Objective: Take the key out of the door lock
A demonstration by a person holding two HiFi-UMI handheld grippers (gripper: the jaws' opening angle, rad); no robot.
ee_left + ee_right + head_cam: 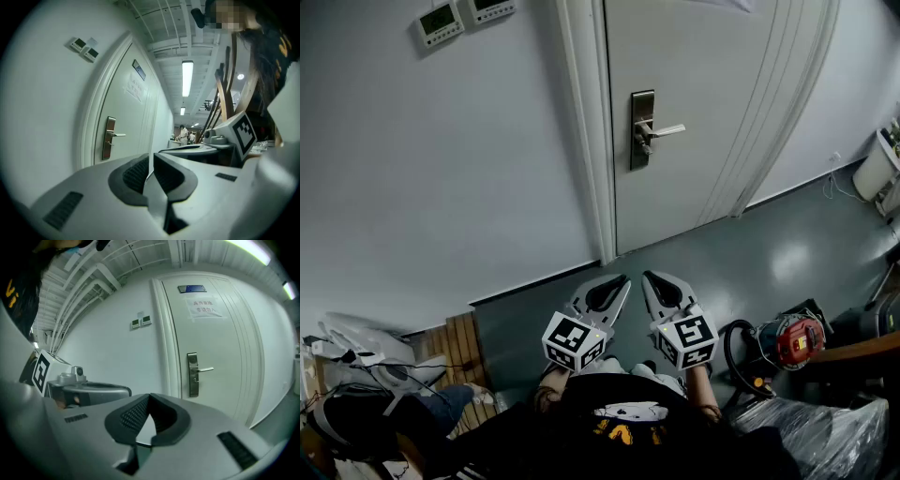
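Observation:
The white door (712,103) is closed, with a steel lock plate (642,129) and a lever handle (666,130) at its left edge. A small key (644,145) sticks out just under the handle; it is tiny in every view. Both grippers are held low in front of the person, well short of the door. My left gripper (623,279) is shut with nothing in it, and my right gripper (649,276) beside it is also shut and empty. The lock plate (109,138) shows far off in the left gripper view, and again, as lock plate (192,374), in the right gripper view.
Two wall control panels (441,21) hang left of the door frame. A red and black machine (795,339) with a hose sits on the floor at the right, next to a plastic-wrapped bundle (825,422). Bags and a wooden slat panel (459,347) lie at the left.

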